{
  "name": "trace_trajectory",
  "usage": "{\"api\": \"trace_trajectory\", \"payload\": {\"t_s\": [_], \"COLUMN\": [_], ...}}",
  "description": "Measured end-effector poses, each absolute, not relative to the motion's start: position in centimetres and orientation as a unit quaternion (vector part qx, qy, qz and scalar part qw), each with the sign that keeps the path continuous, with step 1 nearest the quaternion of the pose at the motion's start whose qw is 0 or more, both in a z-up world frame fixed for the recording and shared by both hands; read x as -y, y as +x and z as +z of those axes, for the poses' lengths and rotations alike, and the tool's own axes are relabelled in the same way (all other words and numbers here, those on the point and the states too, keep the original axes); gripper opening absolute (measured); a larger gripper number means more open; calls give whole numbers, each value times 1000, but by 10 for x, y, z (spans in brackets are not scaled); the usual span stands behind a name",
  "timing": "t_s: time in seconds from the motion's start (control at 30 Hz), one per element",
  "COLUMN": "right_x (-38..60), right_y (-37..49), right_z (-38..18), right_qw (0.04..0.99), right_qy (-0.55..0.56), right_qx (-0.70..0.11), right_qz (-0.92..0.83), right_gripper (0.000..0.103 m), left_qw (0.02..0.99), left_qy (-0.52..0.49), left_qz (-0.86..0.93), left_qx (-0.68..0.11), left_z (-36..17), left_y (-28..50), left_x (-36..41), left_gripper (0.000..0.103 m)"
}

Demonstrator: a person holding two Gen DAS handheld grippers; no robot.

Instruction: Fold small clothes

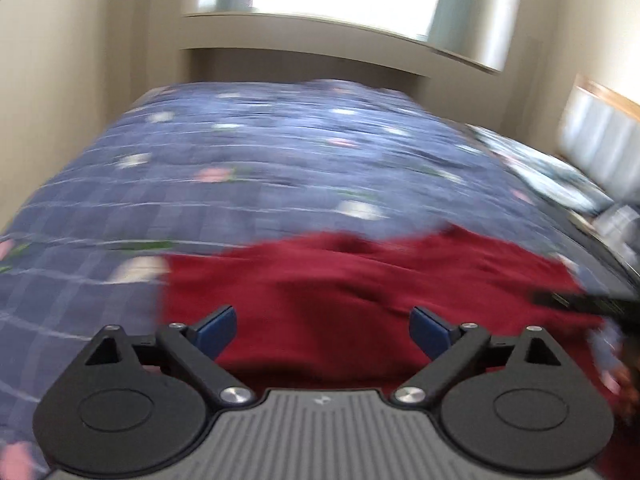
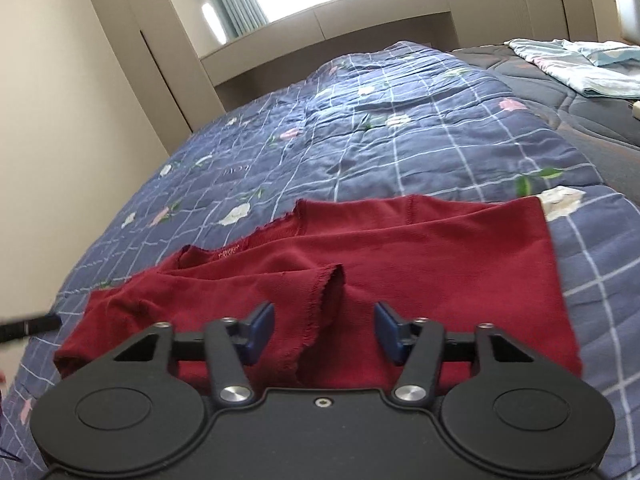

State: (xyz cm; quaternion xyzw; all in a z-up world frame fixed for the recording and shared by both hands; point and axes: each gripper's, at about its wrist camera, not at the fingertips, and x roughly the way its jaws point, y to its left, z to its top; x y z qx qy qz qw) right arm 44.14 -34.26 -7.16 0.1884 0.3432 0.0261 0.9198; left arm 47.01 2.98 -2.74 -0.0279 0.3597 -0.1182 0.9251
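Note:
A dark red knit top (image 2: 440, 248) lies spread on the blue checked flowered bedspread (image 2: 400, 140), its neckline toward the far left. One sleeve (image 2: 248, 284) is folded across the body, and its frilled cuff edge lies between the fingers of my right gripper (image 2: 324, 308). The blue pads stand part open and do not press on the cloth. The left wrist view is blurred. There, my left gripper (image 1: 322, 314) hovers wide open over the red top (image 1: 360, 280) with nothing between its fingers. A dark gripper part (image 1: 580, 302) shows at the right edge.
A folded light blue cloth (image 2: 580, 64) lies on a darker quilt (image 2: 580, 108) at the far right. A beige wall and wardrobe (image 2: 60, 120) run along the bed's left side. A window ledge (image 2: 360, 12) is beyond the bed's far end.

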Motion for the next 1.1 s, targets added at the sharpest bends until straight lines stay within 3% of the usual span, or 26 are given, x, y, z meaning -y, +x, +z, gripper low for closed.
{"api": "trace_trajectory", "payload": {"t_s": [0.2, 0.27, 0.4, 0.43, 0.5, 0.53, 0.67, 0.97, 1.1], "right_x": [333, 330, 327, 326, 323, 322, 320, 320, 330], "right_y": [449, 450, 451, 451, 450, 450, 448, 445, 465], "right_z": [-73, -73, -73, -72, -72, -72, -67, -25, -36], "right_qw": [920, 920, 921, 922, 923, 923, 926, 956, 946], "right_qy": [180, 176, 165, 164, 159, 156, 152, 107, 115], "right_qx": [-347, -349, -352, -352, -351, -351, -345, -273, -304], "right_qz": [14, 12, 11, 12, 14, 14, 14, 7, -10], "right_gripper": [35, 32, 21, 18, 15, 15, 12, 10, 10], "left_qw": [910, 897, 877, 878, 877, 873, 877, 935, 930], "left_qy": [-105, -133, -189, -188, -184, -188, -152, -54, -23], "left_qz": [-40, -37, -44, -48, -62, -75, -83, -91, -78], "left_qx": [-398, -420, -440, -438, -441, -445, -449, -338, -358], "left_z": [-54, -69, -88, -89, -86, -85, -76, -16, -31], "left_y": [540, 558, 577, 577, 579, 581, 584, 563, 578], "left_x": [-112, -127, -144, -143, -140, -138, -123, -92, -83], "left_gripper": [92, 84, 83, 77, 47, 22, 5, 4, 4]}}
